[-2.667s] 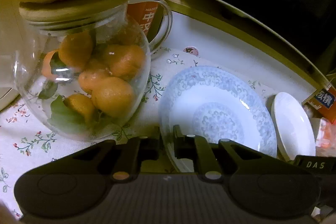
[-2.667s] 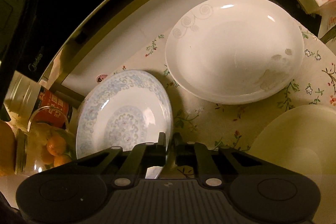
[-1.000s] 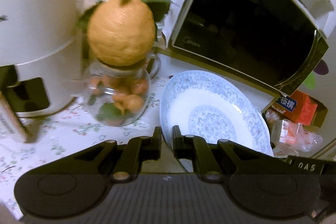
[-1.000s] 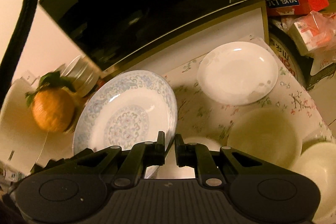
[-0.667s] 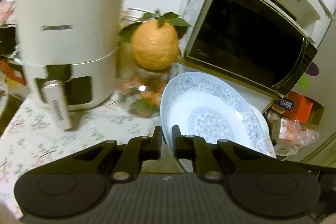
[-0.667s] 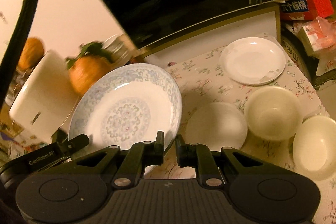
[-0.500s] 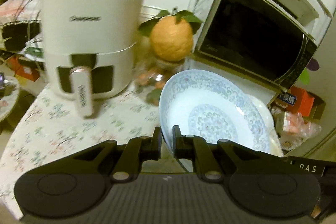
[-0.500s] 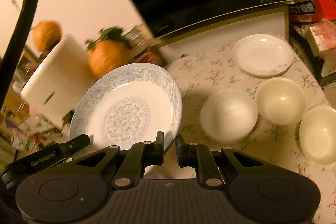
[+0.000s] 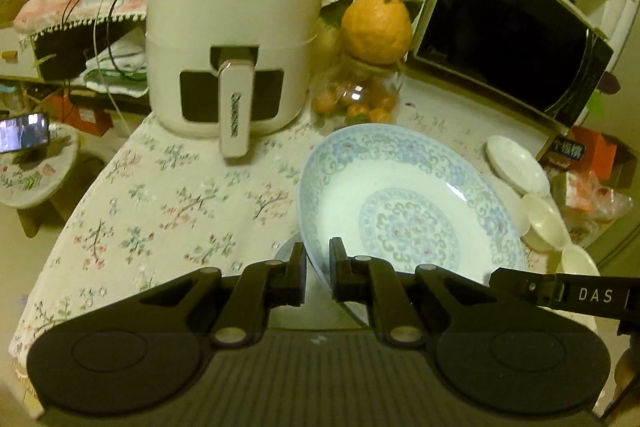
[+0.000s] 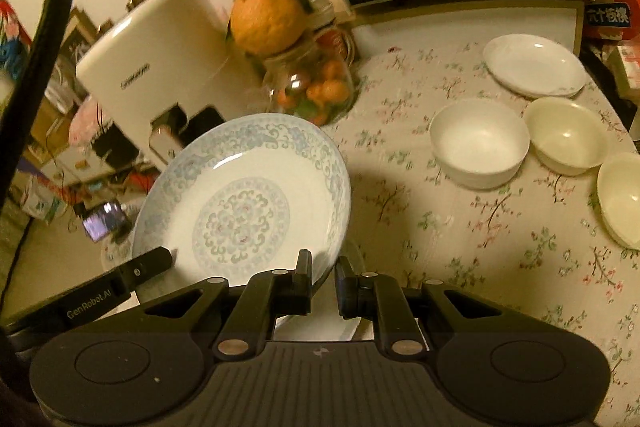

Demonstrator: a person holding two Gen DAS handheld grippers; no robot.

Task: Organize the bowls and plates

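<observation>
A: Start big. What's on the table?

B: At the back, a microwave and a white air fryer, with a jar of small oranges between them and a big citrus on its lid. Out on the cloth, a white plate near the microwave and three bowls: the white bowl, a cream bowl just beside it, and another at the right edge.

A: And the patterned plate?

B: In the air, tilted, above the near left part of the table. Both tools have it by the rim. The left gripper is closed nearly all the way on the near left rim, and the right gripper is pinched just as narrowly on the near right rim. Nothing else is in either one.

A: What worries you?

B: Mostly the grip. Glazed china held by two thin edge pinches could slide out if the hands drift apart or twist against each other. I'd also judge the tilt a risk: tip it further and the weight pulls toward the low side.

A: Anything under it?

B: Something pale shows beneath the near rim, possibly another dish. I can't tell. Set down hard on it, the plate could chip.
</observation>
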